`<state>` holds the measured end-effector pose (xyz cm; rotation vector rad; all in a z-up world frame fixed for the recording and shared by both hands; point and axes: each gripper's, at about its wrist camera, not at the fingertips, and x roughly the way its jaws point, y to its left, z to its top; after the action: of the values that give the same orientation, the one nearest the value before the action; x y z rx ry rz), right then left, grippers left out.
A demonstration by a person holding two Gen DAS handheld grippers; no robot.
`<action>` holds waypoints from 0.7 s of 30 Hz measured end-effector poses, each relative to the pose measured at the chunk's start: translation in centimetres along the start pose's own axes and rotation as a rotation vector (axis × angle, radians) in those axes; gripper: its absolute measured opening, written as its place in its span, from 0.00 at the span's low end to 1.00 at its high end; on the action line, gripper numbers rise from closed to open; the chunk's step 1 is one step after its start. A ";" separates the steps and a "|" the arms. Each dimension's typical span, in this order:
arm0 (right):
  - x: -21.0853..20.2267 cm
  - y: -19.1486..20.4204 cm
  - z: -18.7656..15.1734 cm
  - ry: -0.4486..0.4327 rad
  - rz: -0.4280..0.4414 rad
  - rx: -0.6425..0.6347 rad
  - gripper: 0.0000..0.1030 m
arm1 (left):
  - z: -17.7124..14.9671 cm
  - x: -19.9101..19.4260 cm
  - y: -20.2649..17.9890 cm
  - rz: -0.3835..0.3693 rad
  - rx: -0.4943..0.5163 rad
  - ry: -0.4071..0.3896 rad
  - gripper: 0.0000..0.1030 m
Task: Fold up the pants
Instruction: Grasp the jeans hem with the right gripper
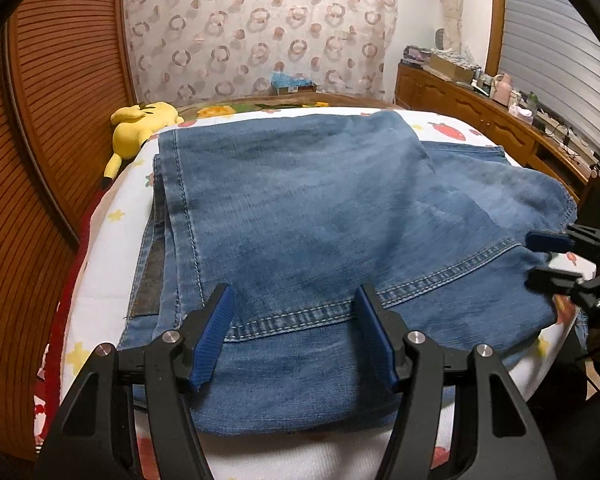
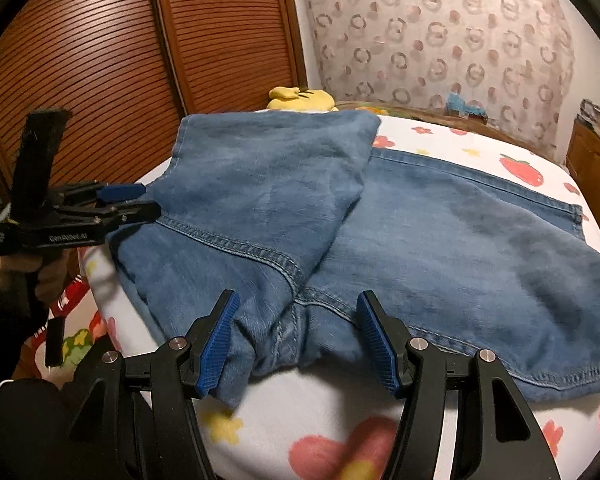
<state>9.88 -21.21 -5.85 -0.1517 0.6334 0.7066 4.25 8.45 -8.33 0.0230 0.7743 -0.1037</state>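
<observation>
Blue denim pants (image 1: 320, 216) lie on a bed with one part folded over the other, the folded layer (image 2: 260, 184) on top. My left gripper (image 1: 294, 296) is open just above the near edge of the pants, over a stitched seam, with nothing pinched. In the right wrist view the left gripper (image 2: 148, 200) sits at the pants' left edge, held by a hand. My right gripper (image 2: 298, 300) is open over the bunched crotch seam (image 2: 288, 320). From the left wrist view the right gripper (image 1: 534, 258) shows at the pants' right edge.
The bed has a white sheet (image 2: 440, 140) printed with flowers and strawberries. A yellow plush toy (image 1: 140, 124) lies at the far left corner. Slatted wooden doors (image 2: 100, 60) stand on the left, and a cluttered wooden dresser (image 1: 480, 100) stands on the right.
</observation>
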 end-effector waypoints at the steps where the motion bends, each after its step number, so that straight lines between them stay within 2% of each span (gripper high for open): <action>1: -0.5 -0.1 -0.3 -0.008 -0.006 0.002 0.61 | 0.0 0.1 0.0 0.000 -0.001 0.000 0.62; 3: -1.5 -0.6 -0.5 -0.021 -0.027 0.006 0.61 | -0.1 0.2 0.0 0.002 -0.004 -0.003 0.62; 7: -4.3 -2.3 -1.4 -0.053 -0.130 0.022 0.61 | -0.3 0.6 -0.2 0.010 -0.004 -0.007 0.63; 10: -6.2 -4.7 -2.2 -0.068 -0.195 0.078 0.61 | -0.3 0.8 -0.3 0.016 -0.002 -0.018 0.66; 15: -9.1 -10.1 -4.5 -0.072 -0.364 0.198 0.61 | -0.5 1.0 -0.6 0.025 0.003 -0.031 0.71; 18: -10.0 -12.9 -5.9 -0.068 -0.414 0.285 0.61 | -0.5 1.1 -0.7 0.027 0.002 -0.034 0.74; 21: -10.4 -14.9 -6.9 -0.065 -0.420 0.360 0.61 | -0.5 1.1 -0.7 0.029 0.001 -0.032 0.75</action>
<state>10.09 -40.66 -6.36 0.0720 0.6308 0.1856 4.66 7.70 -9.42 0.0338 0.7414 -0.0768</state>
